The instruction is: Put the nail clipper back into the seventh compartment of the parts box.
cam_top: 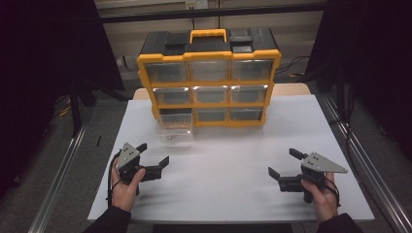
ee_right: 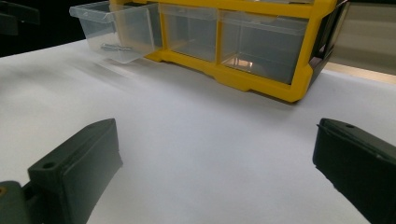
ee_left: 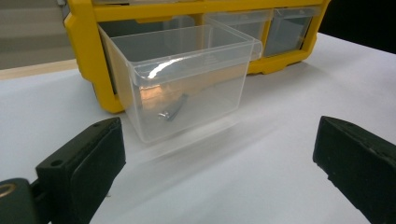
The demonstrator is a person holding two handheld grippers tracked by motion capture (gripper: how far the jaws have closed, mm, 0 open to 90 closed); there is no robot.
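Both hands low on the white table (cam_top: 228, 165), a gripper in each; the left gripper (cam_top: 156, 156) sits near the table's left edge, jaws spread wide and holding nothing, pointed toward the drawer (cam_top: 175, 135); the right gripper (cam_top: 283, 164) sits well apart at the right, jaws just as wide, nothing between them either; behind them stands the yellow organiser (cam_top: 210, 77), three rows of three clear drawers, black top, yellow handle; the bottom-left drawer is pulled out toward the person, sticking forward over the table while its back end is in its slot; in the left gripper view that drawer (ee_left: 180, 79) fills the middle, just beyond the jaws and apart from them, and a small metal part (ee_left: 173, 110), maybe a screw, lies on its floor near the front wall; in the right gripper view the drawer (ee_right: 116, 30) shows far off at upper left, the part (ee_right: 114, 46) a grey streak inside; bare table lies between the right jaws and the organiser (ee_right: 261, 79).
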